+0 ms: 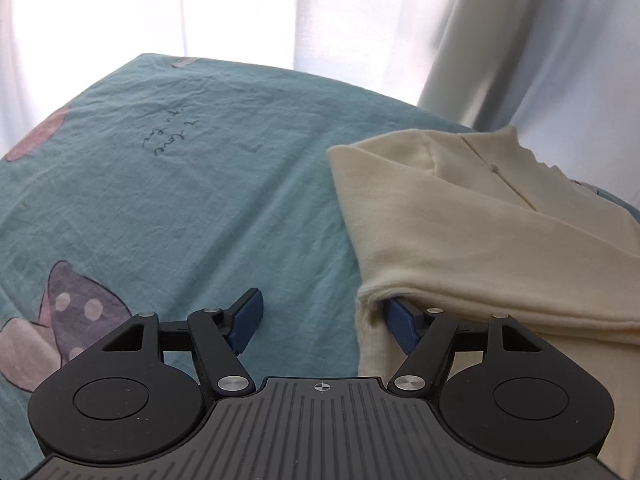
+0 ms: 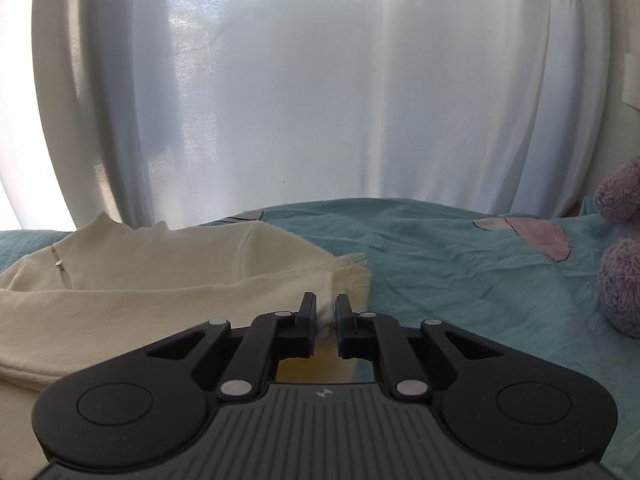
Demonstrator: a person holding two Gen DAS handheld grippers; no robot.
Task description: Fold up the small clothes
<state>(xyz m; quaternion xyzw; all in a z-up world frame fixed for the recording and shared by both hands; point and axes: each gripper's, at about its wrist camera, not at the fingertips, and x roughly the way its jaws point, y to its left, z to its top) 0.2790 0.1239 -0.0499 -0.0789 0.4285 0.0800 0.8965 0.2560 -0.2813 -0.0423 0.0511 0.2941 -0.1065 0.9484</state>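
A cream long-sleeved top (image 1: 480, 232) lies partly folded on a teal bedsheet (image 1: 180, 200). My left gripper (image 1: 324, 320) is open wide at the top's left edge. Its right finger (image 1: 402, 326) is tucked under a fold of the cloth and its left finger (image 1: 248, 320) rests on the sheet. In the right wrist view the same top (image 2: 140, 280) lies to the left. My right gripper (image 2: 326, 312) is shut on the frayed right corner of the top (image 2: 352, 276), with cloth pinched between the pads.
White curtains (image 2: 300, 100) hang behind the bed's far edge. A purple plush toy (image 2: 620, 260) sits on the sheet at the far right. The sheet (image 2: 460, 272) has printed bows (image 1: 76, 312) and handwriting (image 1: 168, 136).
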